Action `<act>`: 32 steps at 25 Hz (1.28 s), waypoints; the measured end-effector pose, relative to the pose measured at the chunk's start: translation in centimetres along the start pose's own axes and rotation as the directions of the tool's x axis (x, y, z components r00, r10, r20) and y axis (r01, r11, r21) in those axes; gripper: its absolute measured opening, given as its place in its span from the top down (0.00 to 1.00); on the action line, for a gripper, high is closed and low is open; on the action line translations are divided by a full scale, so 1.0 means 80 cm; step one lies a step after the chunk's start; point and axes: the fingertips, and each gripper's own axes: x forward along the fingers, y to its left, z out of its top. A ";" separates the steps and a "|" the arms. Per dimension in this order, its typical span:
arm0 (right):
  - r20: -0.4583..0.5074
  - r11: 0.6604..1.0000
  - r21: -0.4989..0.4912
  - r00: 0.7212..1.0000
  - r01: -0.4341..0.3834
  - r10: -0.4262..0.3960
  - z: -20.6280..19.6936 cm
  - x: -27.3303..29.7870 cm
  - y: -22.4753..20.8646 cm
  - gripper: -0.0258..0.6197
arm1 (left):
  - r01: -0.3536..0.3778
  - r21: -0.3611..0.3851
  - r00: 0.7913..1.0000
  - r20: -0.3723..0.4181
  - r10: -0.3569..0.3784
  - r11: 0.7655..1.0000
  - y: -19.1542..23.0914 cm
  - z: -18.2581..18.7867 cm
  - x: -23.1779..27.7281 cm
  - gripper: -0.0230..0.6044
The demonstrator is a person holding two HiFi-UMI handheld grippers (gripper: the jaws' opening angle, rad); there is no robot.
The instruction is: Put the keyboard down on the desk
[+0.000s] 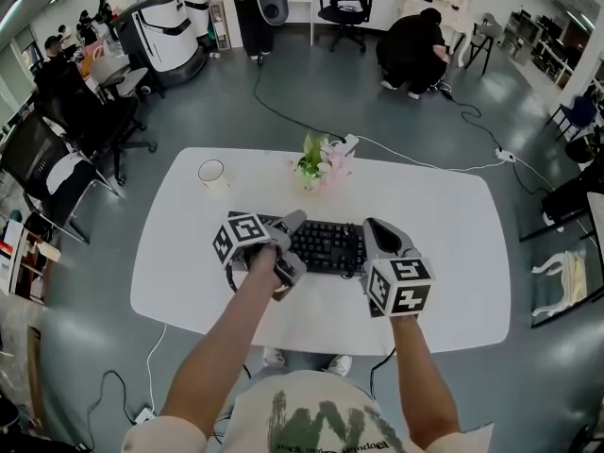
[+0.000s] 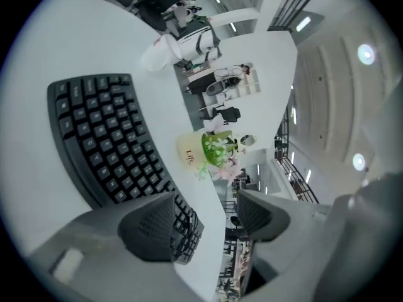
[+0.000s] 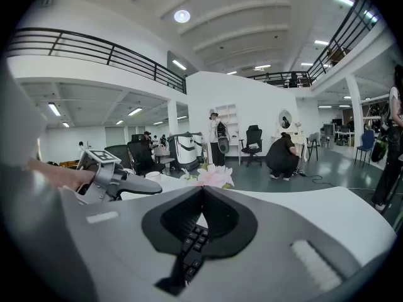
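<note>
A black keyboard (image 1: 326, 245) lies across the middle of the white desk (image 1: 453, 253). My left gripper (image 1: 291, 248) is at its left end. In the left gripper view the jaws (image 2: 208, 209) stand apart; the keyboard (image 2: 101, 137) runs behind the lower-left finger (image 2: 151, 231), and only its corner shows in the gap. My right gripper (image 1: 370, 226) is at the keyboard's right end. In the right gripper view its pads (image 3: 201, 194) meet at the top and clamp the keyboard's edge (image 3: 189, 250), seen end-on. Whether that end rests on the desk I cannot tell.
A small pot of pink and white flowers (image 1: 316, 163) stands just behind the keyboard, and a white cup (image 1: 212, 173) sits at the desk's back left. Cables run over the floor beyond. Office chairs (image 1: 57, 173) stand to the left, and a crouching person (image 1: 415, 50) is far behind.
</note>
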 end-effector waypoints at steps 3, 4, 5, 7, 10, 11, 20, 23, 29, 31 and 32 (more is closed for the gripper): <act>0.018 1.000 -0.005 1.000 0.004 -0.003 0.010 -0.002 -0.006 0.96 | 0.018 0.148 1.000 0.018 -0.021 0.989 -0.021 0.011 -0.003 0.54; 0.024 1.000 -0.006 1.000 0.004 -0.004 0.013 -0.003 -0.007 0.96 | 0.020 0.197 0.999 0.026 -0.026 0.980 -0.028 0.015 -0.005 0.57; 0.031 1.000 -0.007 1.000 0.005 -0.004 0.017 -0.004 -0.008 0.96 | 0.022 0.245 0.999 0.032 -0.031 0.969 -0.035 0.019 -0.007 0.58; 0.044 1.000 -0.012 0.999 0.006 -0.006 0.026 -0.008 -0.010 0.96 | 0.026 0.340 0.998 0.037 -0.041 0.940 -0.051 0.024 -0.012 0.59; 0.062 1.000 -0.017 0.998 0.010 -0.009 0.038 -0.014 -0.011 0.96 | 0.031 0.498 0.998 0.030 -0.053 0.866 -0.075 0.023 -0.021 0.63; 0.068 1.000 -0.017 0.998 0.010 -0.009 0.041 -0.016 -0.012 0.96 | 0.035 0.546 0.998 0.026 -0.059 0.837 -0.082 0.022 -0.023 0.65; 0.102 1.000 -0.029 0.995 0.004 -0.001 0.058 -0.027 -0.008 0.96 | 0.008 0.849 0.992 0.061 -0.112 0.528 -0.135 0.021 -0.055 0.77; 0.105 0.999 -0.035 0.994 -0.008 0.012 0.061 -0.026 -0.002 0.96 | -0.008 0.899 0.991 0.066 -0.118 0.438 -0.144 0.022 -0.064 0.79; 0.115 0.999 -0.053 0.993 -0.010 0.016 0.064 -0.028 0.000 0.96 | -0.058 0.943 0.989 0.098 -0.106 0.326 -0.138 0.021 -0.072 0.90; 0.116 0.998 -0.057 0.993 -0.011 0.018 0.064 -0.028 0.001 0.96 | -0.066 0.947 0.989 0.104 -0.106 0.313 -0.136 0.022 -0.073 0.95; 0.116 0.998 -0.058 0.993 -0.013 0.019 0.064 -0.028 0.002 0.96 | -0.069 0.949 0.989 0.106 -0.105 0.306 -0.135 0.022 -0.073 0.96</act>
